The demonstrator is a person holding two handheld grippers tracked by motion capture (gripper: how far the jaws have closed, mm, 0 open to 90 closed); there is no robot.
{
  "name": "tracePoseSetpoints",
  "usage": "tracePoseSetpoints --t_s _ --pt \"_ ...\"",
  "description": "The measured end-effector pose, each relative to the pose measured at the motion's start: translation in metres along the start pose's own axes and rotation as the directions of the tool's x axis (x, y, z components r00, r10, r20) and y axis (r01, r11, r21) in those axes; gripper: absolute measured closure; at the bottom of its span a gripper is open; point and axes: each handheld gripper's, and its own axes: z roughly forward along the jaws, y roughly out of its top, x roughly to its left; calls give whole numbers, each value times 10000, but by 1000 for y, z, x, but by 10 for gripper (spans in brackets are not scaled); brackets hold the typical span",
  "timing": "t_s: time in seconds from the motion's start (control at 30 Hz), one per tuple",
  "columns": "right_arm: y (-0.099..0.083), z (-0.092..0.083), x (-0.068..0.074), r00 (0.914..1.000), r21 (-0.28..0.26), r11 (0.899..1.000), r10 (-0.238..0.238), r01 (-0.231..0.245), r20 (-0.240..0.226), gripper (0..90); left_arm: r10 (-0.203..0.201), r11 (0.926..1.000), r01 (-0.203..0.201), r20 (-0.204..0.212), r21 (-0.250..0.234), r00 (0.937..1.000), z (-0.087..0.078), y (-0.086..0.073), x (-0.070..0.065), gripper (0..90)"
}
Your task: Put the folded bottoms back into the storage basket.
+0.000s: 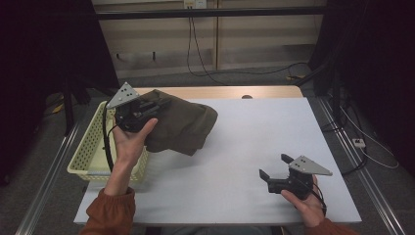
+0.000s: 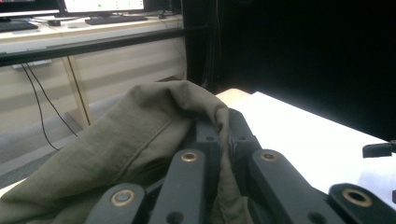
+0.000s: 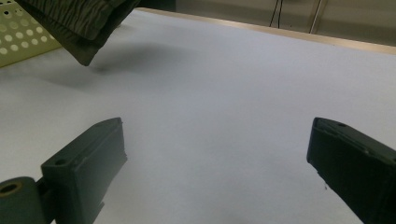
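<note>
1. The white table [image 1: 235,161] lies under both claws, bare in front of the right one, with a wooden edge at its far side

2. The olive cloth [image 1: 181,125], a folded garment, hangs from the left claw [image 1: 155,104] with its bulk drooping beyond and below the jaws, over the table's left part; in the left gripper view a fold of it [image 2: 224,140] is pinched between the jaws, which are closed narrow on it

3. The pale perforated basket [image 1: 88,147] sits below and behind the left claw, at the table's left edge; the cloth's near hem hangs close above its rim

4. The right claw [image 1: 276,169] rests low near the table's right front, well apart from the cloth, its jaws spread wide and holding nothing

5. What could go wrong, as I judge it: only a thin fold is caught, so the cloth's own weight could pull it free if the left hand swings quickly; the trailing hem could snag the basket rim and drag it; and one claw alone lets the folds fall open before the right claw can take a corner
</note>
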Motion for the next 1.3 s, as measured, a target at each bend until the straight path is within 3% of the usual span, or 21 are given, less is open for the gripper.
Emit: tracePoseSetpoints --t_s 0.9,1.3 --pt "0 0 0 10000 0 10000 21 -21 -28 42 143 9923 -188 -379 -1224 9992 -55 22 8 869" --pt "0 0 0 10000 5 10000 36 -36 -41 42 325 9913 -393 -555 -1253 9979 -68 25 11 868"
